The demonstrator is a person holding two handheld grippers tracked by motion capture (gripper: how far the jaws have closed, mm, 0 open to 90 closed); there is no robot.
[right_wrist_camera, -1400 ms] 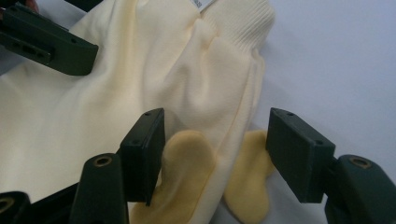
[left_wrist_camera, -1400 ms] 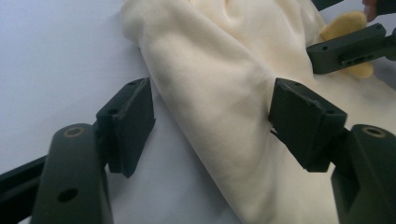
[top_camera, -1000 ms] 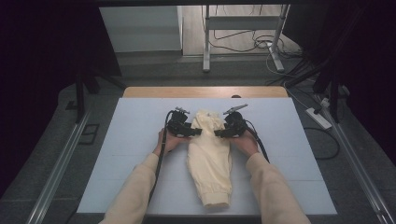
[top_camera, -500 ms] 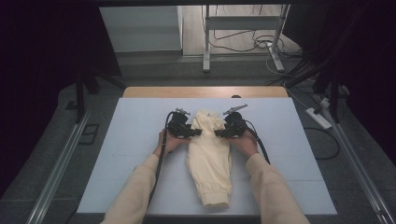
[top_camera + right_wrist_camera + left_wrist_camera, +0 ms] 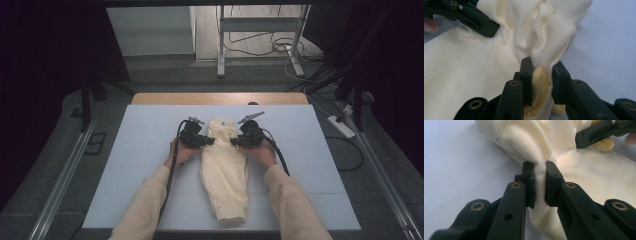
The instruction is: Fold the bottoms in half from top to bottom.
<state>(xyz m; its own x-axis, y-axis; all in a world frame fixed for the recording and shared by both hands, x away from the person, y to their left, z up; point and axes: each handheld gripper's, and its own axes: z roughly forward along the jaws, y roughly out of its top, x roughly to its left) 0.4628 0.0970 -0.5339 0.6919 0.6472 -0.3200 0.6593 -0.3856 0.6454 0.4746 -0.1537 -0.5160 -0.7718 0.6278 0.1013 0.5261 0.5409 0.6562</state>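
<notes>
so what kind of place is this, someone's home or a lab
Most likely a lab or recording studio, not a home. The pale blue-white table top sits between dark black curtains, with loose cables and a white power strip on the grey floor, and a person works a cream knit garment with handheld tongs.

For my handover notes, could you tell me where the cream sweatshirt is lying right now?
In the high view the cream sweatshirt lies mid-table on the white mat, its far end bunched between the left gripper and right gripper, both clamped on its fabric.
</notes>
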